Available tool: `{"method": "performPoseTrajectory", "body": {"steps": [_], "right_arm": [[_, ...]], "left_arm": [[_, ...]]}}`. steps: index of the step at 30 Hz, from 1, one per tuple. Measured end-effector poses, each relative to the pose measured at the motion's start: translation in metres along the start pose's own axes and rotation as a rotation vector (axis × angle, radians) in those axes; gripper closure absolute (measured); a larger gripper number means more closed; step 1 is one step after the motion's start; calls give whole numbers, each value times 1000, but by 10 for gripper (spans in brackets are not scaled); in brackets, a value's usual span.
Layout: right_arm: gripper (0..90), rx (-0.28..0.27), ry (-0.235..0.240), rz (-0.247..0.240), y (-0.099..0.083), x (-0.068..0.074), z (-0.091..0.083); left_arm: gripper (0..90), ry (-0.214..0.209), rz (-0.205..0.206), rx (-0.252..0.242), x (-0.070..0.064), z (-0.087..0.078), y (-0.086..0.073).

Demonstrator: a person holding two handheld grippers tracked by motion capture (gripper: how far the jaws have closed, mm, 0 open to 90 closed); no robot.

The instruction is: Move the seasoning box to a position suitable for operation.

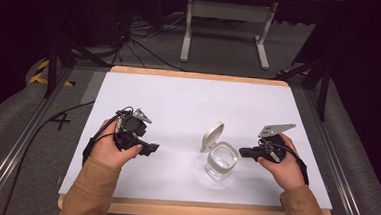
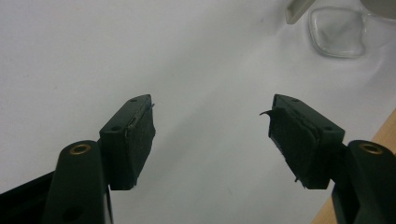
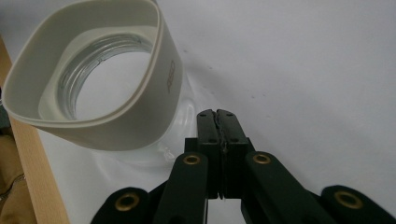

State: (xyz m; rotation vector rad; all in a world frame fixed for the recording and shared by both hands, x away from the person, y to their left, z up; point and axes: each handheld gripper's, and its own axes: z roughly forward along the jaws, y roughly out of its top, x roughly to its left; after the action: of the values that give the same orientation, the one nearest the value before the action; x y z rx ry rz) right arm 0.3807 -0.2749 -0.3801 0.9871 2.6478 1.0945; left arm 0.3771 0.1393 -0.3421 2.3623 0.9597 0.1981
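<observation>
We see our left gripper (image 2: 212, 140) wide open, holding nothing, over the white table (image 1: 179, 102). Our right gripper (image 3: 218, 126) is squeezed shut and empty, just beside the clear jar (image 1: 221, 161) at lower middle. Its lid (image 1: 212, 135) stands tilted behind it; the jar's bottom is hard to see

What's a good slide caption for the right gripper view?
Right hand-held gripper, jaws shut on nothing, beside an open clear jar with a cream collar on a white table.
</observation>
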Motion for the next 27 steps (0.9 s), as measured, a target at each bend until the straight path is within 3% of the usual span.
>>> {"method": "performPoseTrajectory", "body": {"steps": [13, 27], "right_arm": [[900, 48, 27, -35, 0, 7, 17], [900, 89, 37, -56, 1, 11, 16]], "left_arm": [[317, -1, 4, 0, -1, 0, 0], [317, -3, 2, 1, -1, 1, 1]]}}
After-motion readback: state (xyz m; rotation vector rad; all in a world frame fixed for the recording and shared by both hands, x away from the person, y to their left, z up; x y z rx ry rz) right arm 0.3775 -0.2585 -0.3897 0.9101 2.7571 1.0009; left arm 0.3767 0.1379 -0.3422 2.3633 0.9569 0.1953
